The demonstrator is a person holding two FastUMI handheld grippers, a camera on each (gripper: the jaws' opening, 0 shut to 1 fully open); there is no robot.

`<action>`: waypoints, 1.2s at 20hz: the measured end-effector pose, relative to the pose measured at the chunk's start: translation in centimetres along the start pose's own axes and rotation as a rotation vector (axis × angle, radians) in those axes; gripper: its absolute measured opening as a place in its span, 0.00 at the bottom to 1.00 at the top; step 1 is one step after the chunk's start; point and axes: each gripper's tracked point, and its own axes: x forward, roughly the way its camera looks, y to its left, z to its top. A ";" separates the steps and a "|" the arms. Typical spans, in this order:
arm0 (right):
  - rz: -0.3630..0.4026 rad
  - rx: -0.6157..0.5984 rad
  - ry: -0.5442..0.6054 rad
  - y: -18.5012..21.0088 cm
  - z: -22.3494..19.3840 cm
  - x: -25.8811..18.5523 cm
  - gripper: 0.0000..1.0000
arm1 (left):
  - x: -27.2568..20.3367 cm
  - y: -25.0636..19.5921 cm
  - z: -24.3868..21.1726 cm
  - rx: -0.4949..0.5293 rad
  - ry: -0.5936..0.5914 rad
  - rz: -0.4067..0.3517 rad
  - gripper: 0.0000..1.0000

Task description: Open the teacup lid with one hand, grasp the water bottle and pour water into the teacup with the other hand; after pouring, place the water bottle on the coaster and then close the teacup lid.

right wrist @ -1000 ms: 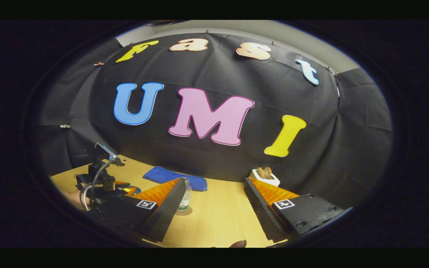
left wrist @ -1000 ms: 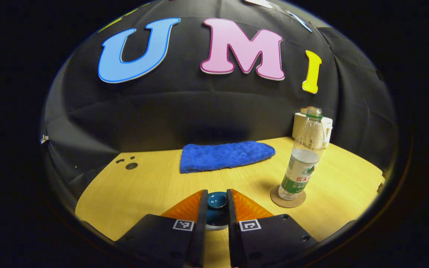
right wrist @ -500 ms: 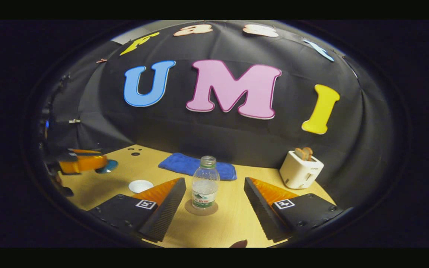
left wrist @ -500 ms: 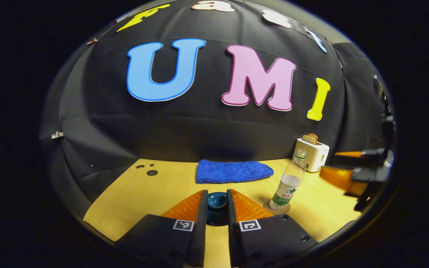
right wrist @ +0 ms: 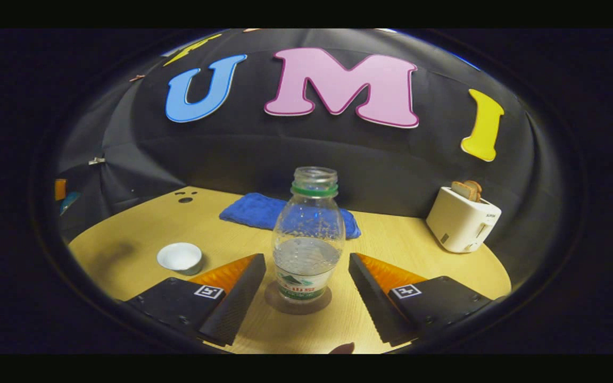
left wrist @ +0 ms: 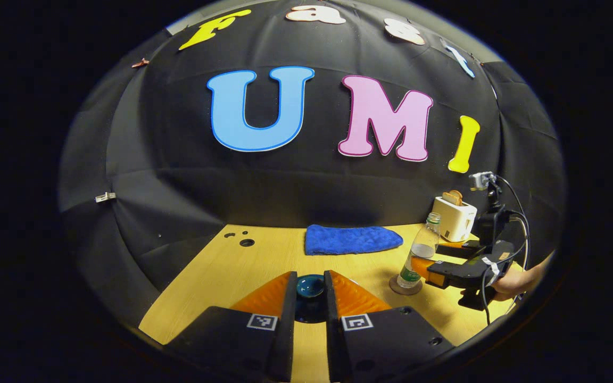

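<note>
The bottle [right wrist: 309, 234] stands uncapped on its coaster [right wrist: 298, 302], under half full, so I judge it light, thin-walled and crushable; I'd grip the labelled waist. My right gripper [right wrist: 306, 290], jaws apart either side of it, has closed in since a moment ago. Left of the bottle sits the open cup [right wrist: 180, 257]; my left gripper [left wrist: 309, 298], clamped on the lid [left wrist: 309, 287], has lifted it clear.

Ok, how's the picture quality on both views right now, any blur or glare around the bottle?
Right gripper view: sharp, the bottle crisp between the open fingers, no glare, a soft shadow on its coaster; the table edge bows with the fisheye. Left gripper view: lid sharp, dim light, bottle small and bent near the edge.
</note>
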 end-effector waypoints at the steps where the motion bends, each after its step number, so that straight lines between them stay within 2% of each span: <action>1: 0.001 -0.004 0.006 0.2 -0.3 0.5 0.98 | -0.1 0.2 0.0 0.001 0.001 0.004 0.29; 3: 0.001 -0.008 0.009 0.3 -0.6 1.0 0.97 | -0.1 0.6 0.0 0.002 0.000 0.012 0.29; 4: -0.002 -0.018 0.009 0.4 -0.6 1.3 0.96 | 0.0 0.8 0.0 0.004 0.001 0.017 0.26; 5: -0.004 -0.025 0.006 0.3 -0.6 1.4 0.95 | -0.1 1.0 -0.1 0.005 0.001 0.021 0.29; 6: -0.005 -0.032 0.005 0.3 -0.6 1.7 0.94 | -0.2 1.2 0.0 0.006 0.002 0.024 0.26; 7: -0.006 -0.035 0.004 0.4 -0.4 1.4 0.92 | -0.2 1.4 -0.2 0.006 0.004 0.028 0.29; 8: 0.000 -0.039 0.008 0.5 -0.4 1.6 0.83 | -0.3 1.6 -0.2 0.007 0.005 0.032 0.26; 9: 0.000 -0.058 0.011 0.6 -0.2 1.3 0.82 | -0.3 1.7 -0.4 0.005 0.006 0.035 0.29; 11: -0.009 -0.127 -0.011 0.4 1.3 0.4 0.78 | -0.5 2.0 -0.6 -0.001 0.008 0.042 0.26; 12: -0.014 -0.170 -0.022 0.3 2.1 0.0 0.78 | -0.5 2.0 -0.6 -0.004 0.007 0.044 0.29; 15: -0.047 -0.316 -0.029 0.0 3.7 -1.0 0.77 | -0.6 2.4 -0.7 -0.006 0.000 0.051 0.29; 20: -0.121 -0.678 -0.006 -0.2 4.2 -0.9 0.76 | -0.8 3.1 -0.7 -0.009 -0.009 0.075 0.29; 22: -0.130 -0.821 0.008 0.4 4.1 -0.3 0.76 | -1.0 3.7 -0.9 -0.008 -0.011 0.085 0.26; 24: -0.116 -0.913 0.021 1.6 3.2 -0.3 0.72 | -1.4 4.0 -1.0 -0.011 -0.012 0.092 0.29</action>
